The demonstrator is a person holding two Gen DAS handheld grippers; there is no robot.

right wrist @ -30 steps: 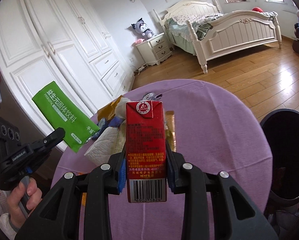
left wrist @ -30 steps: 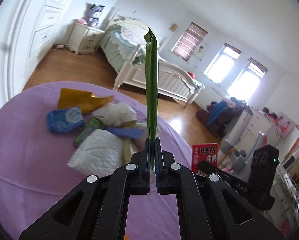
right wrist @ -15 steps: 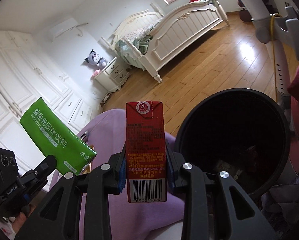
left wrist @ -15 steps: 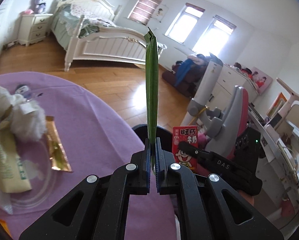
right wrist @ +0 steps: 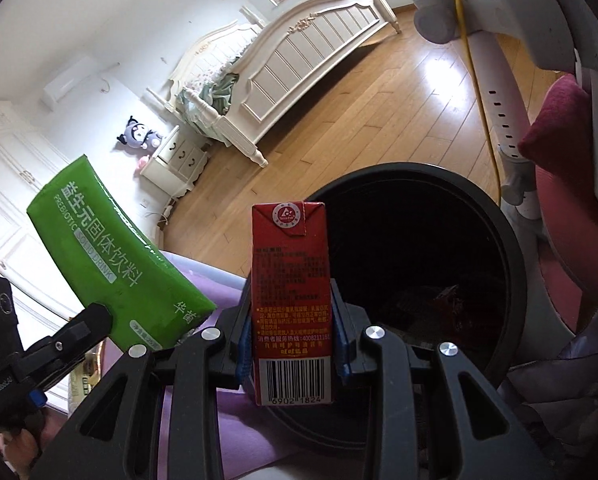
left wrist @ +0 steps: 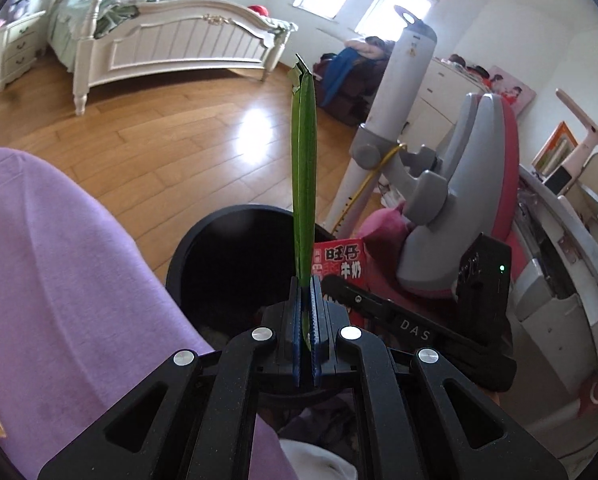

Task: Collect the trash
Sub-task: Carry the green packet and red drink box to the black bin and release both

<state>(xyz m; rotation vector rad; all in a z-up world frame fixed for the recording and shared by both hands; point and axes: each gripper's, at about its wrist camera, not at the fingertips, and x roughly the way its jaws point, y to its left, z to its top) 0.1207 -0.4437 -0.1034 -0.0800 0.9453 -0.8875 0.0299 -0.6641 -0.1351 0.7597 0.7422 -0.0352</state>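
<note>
My left gripper (left wrist: 307, 312) is shut on a flat green drink packet (left wrist: 303, 168), seen edge-on and standing upright over the near rim of a black round bin (left wrist: 235, 264). In the right wrist view the same green packet (right wrist: 115, 256) shows its printed face at the left, held by the left gripper (right wrist: 95, 320). My right gripper (right wrist: 293, 344) is shut on a red milk carton (right wrist: 291, 280), upright, at the left rim of the black bin (right wrist: 427, 272). The red carton (left wrist: 339, 260) and right gripper (left wrist: 339, 286) also show in the left wrist view, beside the bin.
A purple-clothed table (left wrist: 59, 280) lies at the left, its edge next to the bin. A grey and pink chair (left wrist: 459, 208) with a white post (left wrist: 383, 128) stands right of the bin. Wooden floor (left wrist: 159, 140) and a white bed (left wrist: 171, 48) lie beyond.
Both grippers swung away from the trash pile on the table toward the black bin and sank. The bin now fills the lower middle of both views; both grips are unchanged.
</note>
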